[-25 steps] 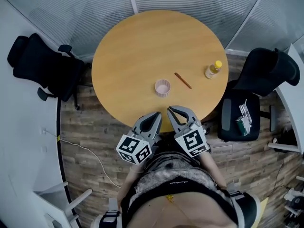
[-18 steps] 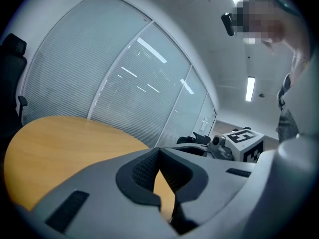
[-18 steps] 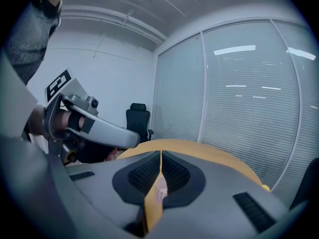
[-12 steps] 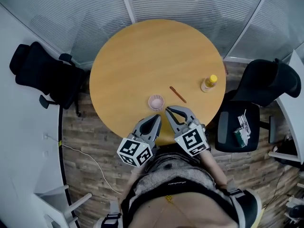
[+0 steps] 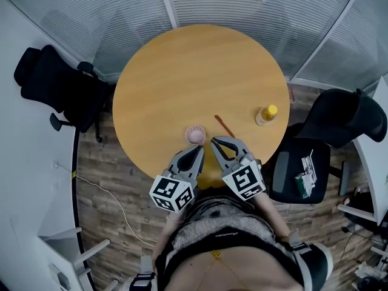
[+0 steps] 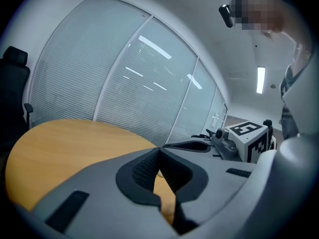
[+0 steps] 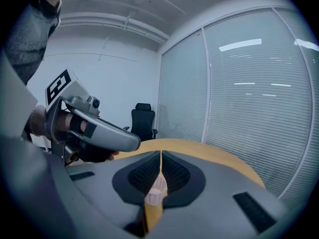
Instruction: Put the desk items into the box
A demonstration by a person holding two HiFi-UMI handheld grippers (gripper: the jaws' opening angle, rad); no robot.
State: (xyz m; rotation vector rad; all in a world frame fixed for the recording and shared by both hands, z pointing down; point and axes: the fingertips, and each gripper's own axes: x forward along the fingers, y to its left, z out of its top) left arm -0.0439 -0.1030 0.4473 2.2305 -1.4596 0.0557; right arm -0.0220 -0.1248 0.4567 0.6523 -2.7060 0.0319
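Clock bearings are taken on the counter top as seen from the head view, with the person at 6 o'clock.

1. Person: torso in a grey knit top, at the 6 o'clock edge, a tool in each hand.
2. Left tongs [image 5: 200,147]: held low over the 6 o'clock rim and pointing to 12. Its own view shows the jaws brought together at the tips, with nothing between the pads.
3. Right tongs [image 5: 213,140]: just beside the left one, toward 3 o'clock, tips over the counter edge. The jaws are closed tip to tip and grip nothing. A pale cup shows on the wood through the slot under the tips, beyond them and not touched.
4. Pink cup [image 5: 195,134]: small, upright, open at the top. It stands on the counter at 6 o'clock, just ahead of both sets of tips and apart from them.
5. Brown stick [image 5: 224,126]: thin, lying flat and slanted at about 5 o'clock, near the cup but clear of it.
6. Bottle [image 5: 265,114]: small, clear, with a yellow cap. It stands upright at about 4 o'clock, close to the rim and well apart from the cup.
7. Counter [image 5: 182,71]: round, light wood top.
8. Second black chair [image 5: 339,123]: on the plank floor off the 4 o'clock side. Green and white items lie on its seat [image 5: 303,177], too small to identify.
9. Black office chair [image 5: 57,90]: off the 9 o'clock side.
10. White cable [image 5: 103,190]: trailing on the floor toward 8 o'clock.
11. Glass walls with blinds [image 5: 254,5]: beyond 12 o'clock.
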